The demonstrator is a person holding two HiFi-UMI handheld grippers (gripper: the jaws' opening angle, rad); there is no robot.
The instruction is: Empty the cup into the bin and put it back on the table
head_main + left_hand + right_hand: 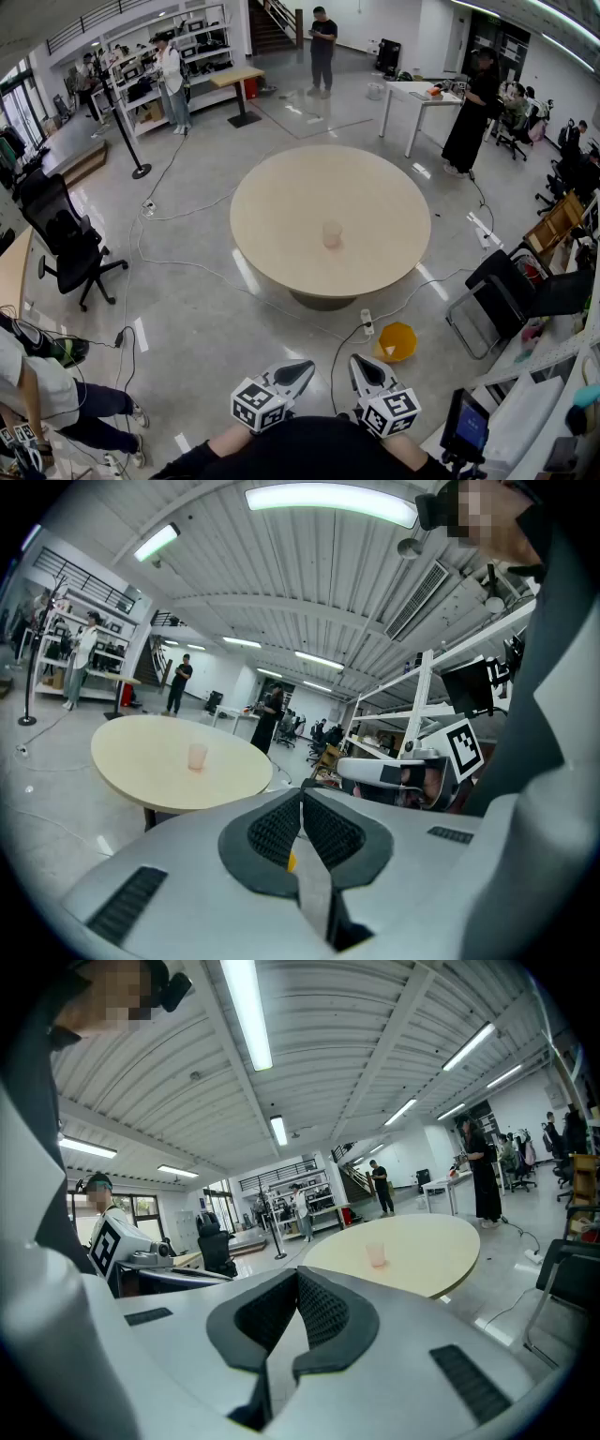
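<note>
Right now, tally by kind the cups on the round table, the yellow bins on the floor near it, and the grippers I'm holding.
cup: 1
yellow bin: 1
grippers: 2, the left gripper and the right gripper, both shut and empty
Total: 4

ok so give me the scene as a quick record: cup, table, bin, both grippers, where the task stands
cup: upright near the middle of the table, pale and translucent; contents too small to tell
table: round, light top, on a central base
bin: yellow, on the floor off the table's near right side
left gripper: jaws shut, nothing between them, held close to the person, well short of the table
right gripper: jaws shut, nothing between them, also close to the person
task stage: not yet begun; cup untouched
</note>
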